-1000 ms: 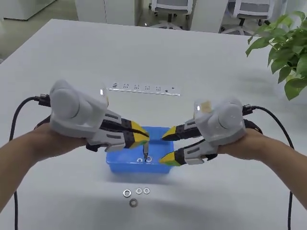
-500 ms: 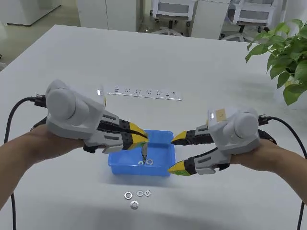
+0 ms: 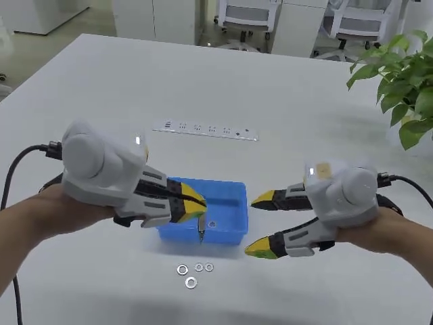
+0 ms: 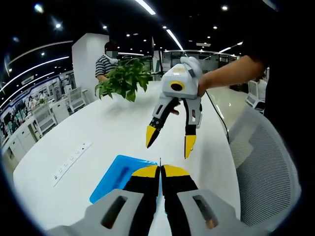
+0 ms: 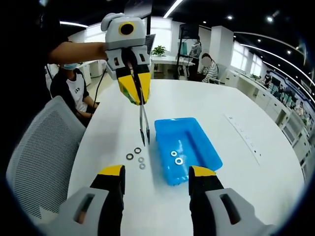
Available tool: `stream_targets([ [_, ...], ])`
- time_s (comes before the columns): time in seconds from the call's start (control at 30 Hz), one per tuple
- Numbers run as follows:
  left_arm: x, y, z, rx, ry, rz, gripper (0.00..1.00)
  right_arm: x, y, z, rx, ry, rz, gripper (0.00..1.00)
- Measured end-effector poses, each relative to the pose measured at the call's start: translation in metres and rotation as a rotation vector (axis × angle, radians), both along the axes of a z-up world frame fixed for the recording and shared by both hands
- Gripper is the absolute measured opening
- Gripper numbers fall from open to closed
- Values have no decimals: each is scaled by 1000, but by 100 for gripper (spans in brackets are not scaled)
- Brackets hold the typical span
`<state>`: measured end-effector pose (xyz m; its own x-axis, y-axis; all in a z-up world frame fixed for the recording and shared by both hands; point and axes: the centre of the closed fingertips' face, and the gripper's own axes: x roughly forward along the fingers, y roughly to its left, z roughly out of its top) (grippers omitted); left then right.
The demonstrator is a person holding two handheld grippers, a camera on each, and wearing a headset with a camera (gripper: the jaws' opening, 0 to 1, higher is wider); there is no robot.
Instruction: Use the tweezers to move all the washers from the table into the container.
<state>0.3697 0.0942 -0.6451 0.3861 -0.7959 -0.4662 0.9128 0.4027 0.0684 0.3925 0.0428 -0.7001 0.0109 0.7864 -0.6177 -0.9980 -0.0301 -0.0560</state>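
Left gripper (image 3: 197, 205) is clenched on slim metal tweezers (image 3: 201, 227), long axis hanging steeply down, tips over the near wall of the blue plastic container (image 3: 233, 193). Four small metal washers on the table (image 3: 191, 273) lie clustered just outside that wall, on the person's side, slightly left of the tips; left gripper is nearer. Two washers in the container (image 5: 176, 157) rest near the same wall. Right gripper (image 3: 258, 225) is beside the container's right end, jaws spread, holding nothing. White power strip (image 3: 206, 128) lies well beyond the container. Nothing blocks the drop, as I judge it.
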Motion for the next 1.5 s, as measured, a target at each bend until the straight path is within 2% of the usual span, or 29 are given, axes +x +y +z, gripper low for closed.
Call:
stream_targets([
  [0.37,-20,-2,-12,-2,22,-5,6,-7,-5,-3,0,13,-28,61],
  [0.73,-24,1,-22,-9,33,-12,6,-14,-6,-10,-9,27,-30,62],
  [1.1,-33,0,-33,6,54,-20,6,-25,-3,-18,-19,45,-19,62],
  [1.5,-38,0,-45,15,74,-31,6,-32,0,-23,-24,59,-6,62],
])
